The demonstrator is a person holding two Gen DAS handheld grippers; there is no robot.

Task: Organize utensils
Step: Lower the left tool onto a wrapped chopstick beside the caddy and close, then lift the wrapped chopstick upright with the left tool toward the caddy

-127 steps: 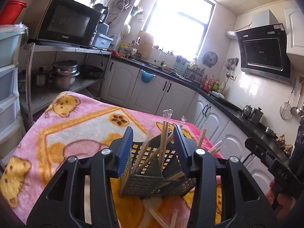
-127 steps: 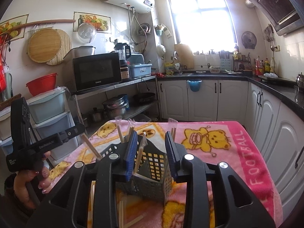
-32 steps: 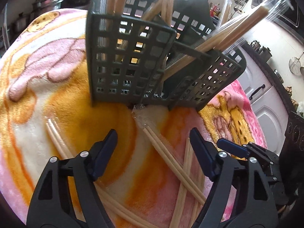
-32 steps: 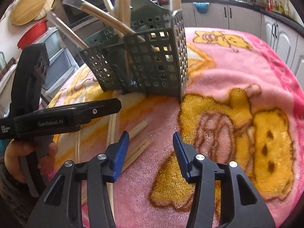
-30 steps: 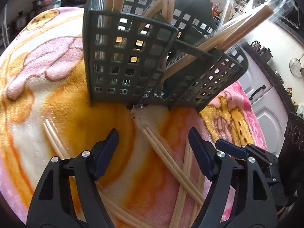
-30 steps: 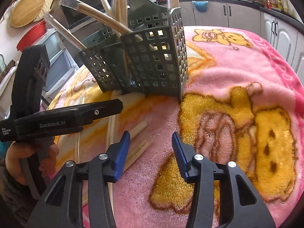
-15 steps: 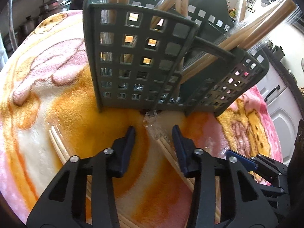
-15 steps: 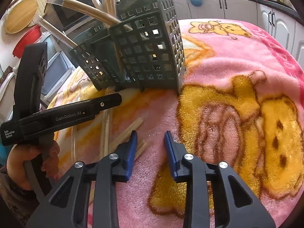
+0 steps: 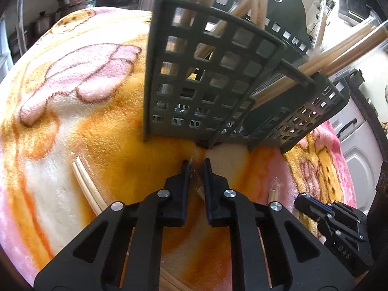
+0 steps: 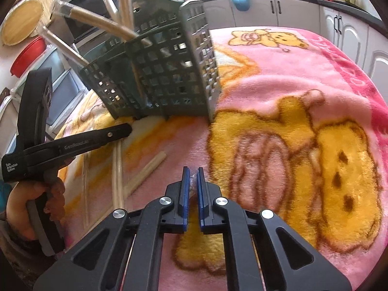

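Observation:
A dark green slotted utensil holder (image 9: 218, 92) (image 10: 165, 77) stands on the blanket with several wrapped chopstick pairs (image 9: 339, 53) sticking out of it. My left gripper (image 9: 196, 167) is low, just in front of the holder's base, shut on the plastic-wrapped tip of a chopstick pair (image 9: 200, 189). My right gripper (image 10: 190, 173) is down on the blanket, shut on the wrapped end of another chopstick pair (image 10: 192, 184). More wrapped pairs lie loose on the blanket (image 9: 87, 189) (image 10: 145, 169). The left gripper's body (image 10: 72, 145) shows in the right wrist view.
A pink and orange cartoon-bear blanket (image 10: 303, 145) covers the table. Pots on a shelf (image 9: 77, 2) stand behind it to the left. White kitchen cabinets (image 10: 291, 12) run along the far wall. The right gripper's body (image 9: 339, 225) sits at the lower right of the left wrist view.
Both grippers dropped from above the holder to the blanket. In the last second both closed from wide open onto wrapped chopstick ends, the left one close to the holder's base.

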